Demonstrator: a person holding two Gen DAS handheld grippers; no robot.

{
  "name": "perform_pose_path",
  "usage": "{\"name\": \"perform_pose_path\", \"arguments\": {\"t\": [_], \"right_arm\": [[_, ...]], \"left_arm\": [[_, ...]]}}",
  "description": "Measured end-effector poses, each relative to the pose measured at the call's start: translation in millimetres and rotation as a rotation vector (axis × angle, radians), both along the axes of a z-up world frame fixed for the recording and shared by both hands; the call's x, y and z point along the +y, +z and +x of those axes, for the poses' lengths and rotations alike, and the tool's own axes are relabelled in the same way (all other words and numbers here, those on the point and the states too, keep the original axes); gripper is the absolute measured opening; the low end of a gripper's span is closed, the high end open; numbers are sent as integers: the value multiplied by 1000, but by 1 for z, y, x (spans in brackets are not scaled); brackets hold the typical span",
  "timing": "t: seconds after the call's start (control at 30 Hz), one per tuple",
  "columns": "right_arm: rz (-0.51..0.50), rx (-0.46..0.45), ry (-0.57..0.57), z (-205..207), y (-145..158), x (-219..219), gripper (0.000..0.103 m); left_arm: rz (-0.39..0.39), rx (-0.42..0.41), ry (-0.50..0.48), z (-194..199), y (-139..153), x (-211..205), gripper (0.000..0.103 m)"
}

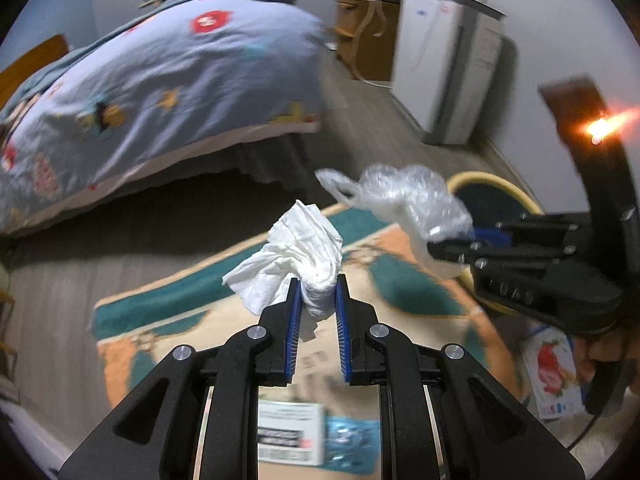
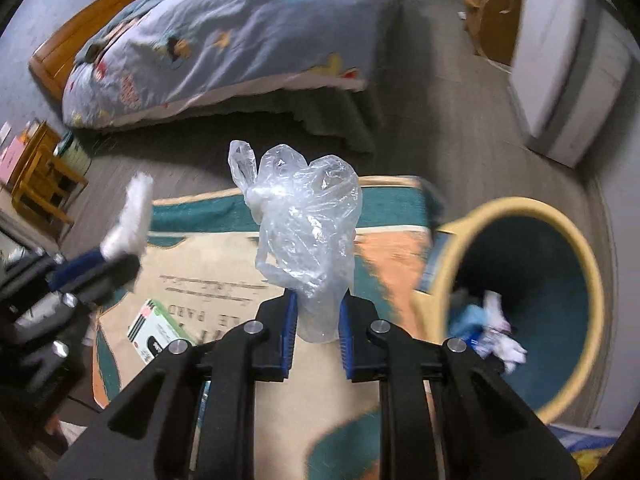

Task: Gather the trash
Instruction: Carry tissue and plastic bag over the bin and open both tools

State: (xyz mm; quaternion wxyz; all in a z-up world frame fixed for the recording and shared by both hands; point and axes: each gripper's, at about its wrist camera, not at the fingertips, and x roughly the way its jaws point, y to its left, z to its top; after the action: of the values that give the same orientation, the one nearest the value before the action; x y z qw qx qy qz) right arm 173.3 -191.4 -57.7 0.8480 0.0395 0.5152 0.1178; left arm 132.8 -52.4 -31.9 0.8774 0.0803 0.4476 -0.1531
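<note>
Gripping a crumpled white tissue [image 1: 298,258], the left gripper [image 1: 318,294] hangs above the rug [image 1: 400,280]; the right gripper [image 2: 318,308] pinches a clear plastic bag [image 2: 306,232]. Just right, the bin [image 2: 592,280] holds scraps. Beyond stands the bed [image 2: 240,32].

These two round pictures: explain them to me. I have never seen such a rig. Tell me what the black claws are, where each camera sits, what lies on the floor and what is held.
There is no robot here. A person carries a hand-held claw in each hand, each with a wide-angle camera looking along its two fingers.

The left claw's own picture shows the left gripper shut on a crumpled white tissue.

The other picture shows the right gripper shut on a clear plastic bag.

Below lies a patterned rug with a small carton on it. Beside the rug stands a yellow-rimmed bin already holding scraps. A bed is behind.
</note>
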Motion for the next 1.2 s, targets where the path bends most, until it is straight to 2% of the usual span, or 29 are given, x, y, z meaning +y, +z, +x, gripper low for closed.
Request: {"name": "perform_pose_path", "arguments": {"t": [0.3, 0.4, 0.57, 0.73, 0.9, 1.03, 1.1, 1.17, 1.2], "right_arm": [[25, -5, -195, -22, 15, -108, 17], [15, 7, -247, -29, 10, -137, 17], [-29, 89, -317, -30, -14, -178, 17], [-55, 154, -357, -28, -34, -200, 17], [-51, 142, -363, -22, -36, -200, 18], [-45, 125, -379, -22, -34, -203, 18], [-42, 117, -390, -21, -34, -207, 20], [-45, 115, -400, -20, -33, -210, 34], [-45, 110, -408, -20, -32, -211, 52]], "left_arm": [[-34, 10, -170, -11, -13, -102, 17], [-18, 22, -218, -14, -24, -130, 17], [-2, 40, -281, -16, -44, -163, 17], [22, 67, -323, -21, -63, -186, 17], [37, 66, -326, -19, -75, -198, 17], [16, 21, -311, -12, -73, -205, 17], [-22, -8, -299, -9, -68, -206, 26], [-48, -27, -285, -8, -64, -206, 59], [-50, -35, -282, -9, -63, -207, 65]]}}
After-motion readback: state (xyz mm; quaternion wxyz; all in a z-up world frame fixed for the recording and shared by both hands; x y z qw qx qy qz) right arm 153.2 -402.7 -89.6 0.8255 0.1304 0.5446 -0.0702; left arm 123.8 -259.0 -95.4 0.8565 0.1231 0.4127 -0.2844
